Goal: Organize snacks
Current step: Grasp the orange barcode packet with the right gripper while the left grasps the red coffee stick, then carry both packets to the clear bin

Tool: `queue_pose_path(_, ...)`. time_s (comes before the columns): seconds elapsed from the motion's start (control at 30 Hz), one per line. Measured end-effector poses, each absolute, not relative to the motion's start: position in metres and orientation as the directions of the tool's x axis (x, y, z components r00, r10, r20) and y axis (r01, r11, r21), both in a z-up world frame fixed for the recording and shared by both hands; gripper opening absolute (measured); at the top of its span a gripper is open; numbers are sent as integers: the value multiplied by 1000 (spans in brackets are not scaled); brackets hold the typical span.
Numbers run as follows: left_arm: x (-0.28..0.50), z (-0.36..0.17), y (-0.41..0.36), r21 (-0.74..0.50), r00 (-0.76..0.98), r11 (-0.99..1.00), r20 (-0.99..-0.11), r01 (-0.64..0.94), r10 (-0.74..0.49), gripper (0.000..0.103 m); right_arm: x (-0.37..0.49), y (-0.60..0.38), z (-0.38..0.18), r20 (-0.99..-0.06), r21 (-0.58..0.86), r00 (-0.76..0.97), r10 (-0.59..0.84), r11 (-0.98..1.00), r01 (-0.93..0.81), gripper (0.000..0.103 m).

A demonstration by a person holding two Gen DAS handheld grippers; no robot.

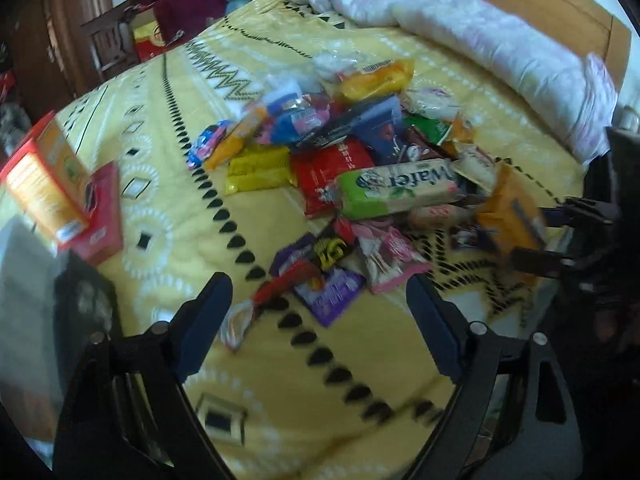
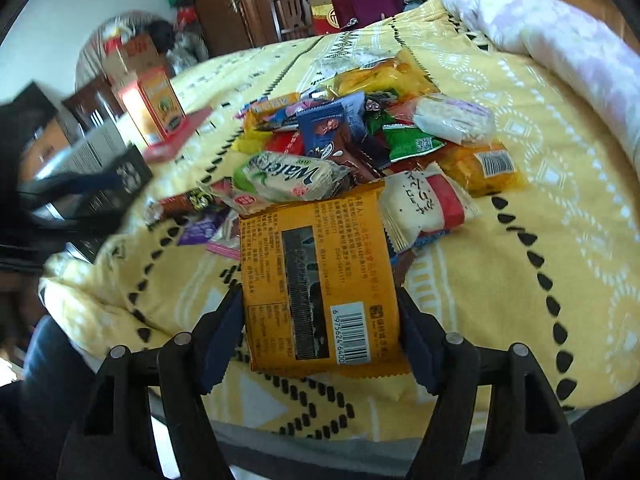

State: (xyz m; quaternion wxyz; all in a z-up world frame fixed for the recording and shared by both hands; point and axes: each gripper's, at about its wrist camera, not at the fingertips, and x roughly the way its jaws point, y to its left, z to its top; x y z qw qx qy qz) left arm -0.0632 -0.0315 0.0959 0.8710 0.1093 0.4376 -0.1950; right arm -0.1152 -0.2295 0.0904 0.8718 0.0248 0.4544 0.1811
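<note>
Snacks (image 1: 360, 168) are lying in a loose heap on the bed (image 2: 540, 184), and everything else sits around that heap. You are working over a yellow quilted bedspread (image 1: 168, 208) printed with black teardrop rows and zigzags, soft and slightly rumpled. Beyond the heap, a pale lilac duvet (image 1: 460, 28) is lying rolled along a wooden headboard. To the heap's left, an orange carton (image 1: 48, 176) is leaning on a flat red box (image 1: 102, 216). Behind the heap, a dark wooden chair and a maroon garment are showing at the bed's far edge.

The heap is mostly glossy crinkled wrappers: a long green wafer pack (image 1: 400, 188) across its middle, a red pouch (image 1: 332, 172) beside that, a purple wrapper (image 1: 332, 292) at its near edge.

Your right tool (image 2: 320, 332) is holding a flat orange packet (image 2: 316, 284), barcode side up, at the heap's near edge; the blue pads are sitting against both its sides, clamped on it. Your left tool (image 1: 320, 316) is hanging with its jaws apart over the near edge of the heap, gripping nothing, though the view is blurred.
</note>
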Motion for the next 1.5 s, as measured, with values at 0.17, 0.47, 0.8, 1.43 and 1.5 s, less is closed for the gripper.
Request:
queue_pose_path(0.17,-43,72,-39,75,536,887,-819,456,-206,90,-115,-238,91,-763,288,514,392,918,-273,76)
queue_pose_path(0.47,-48,56,-31,23,479,900,-853,435,-209,14,-118,-236,92,-752,294,520,405,912,-286,75)
queue_pose_path(0.8,-86,114,-2,-94,593,937,-752,335,-288,9,-125,-234,116,-713,278,574,403,914,-297,74)
queue_pose_path(1.43,-179,251,250,-140,840,953,-517,-269,162,9,-94,-46,275,-518,165,586,622,746,-645,74)
queue_pose_path(1.5,-190,253,275,-143,828,931,-517,-335,218,9,-90,-5,289,-505,178,541,673,695,-697,74)
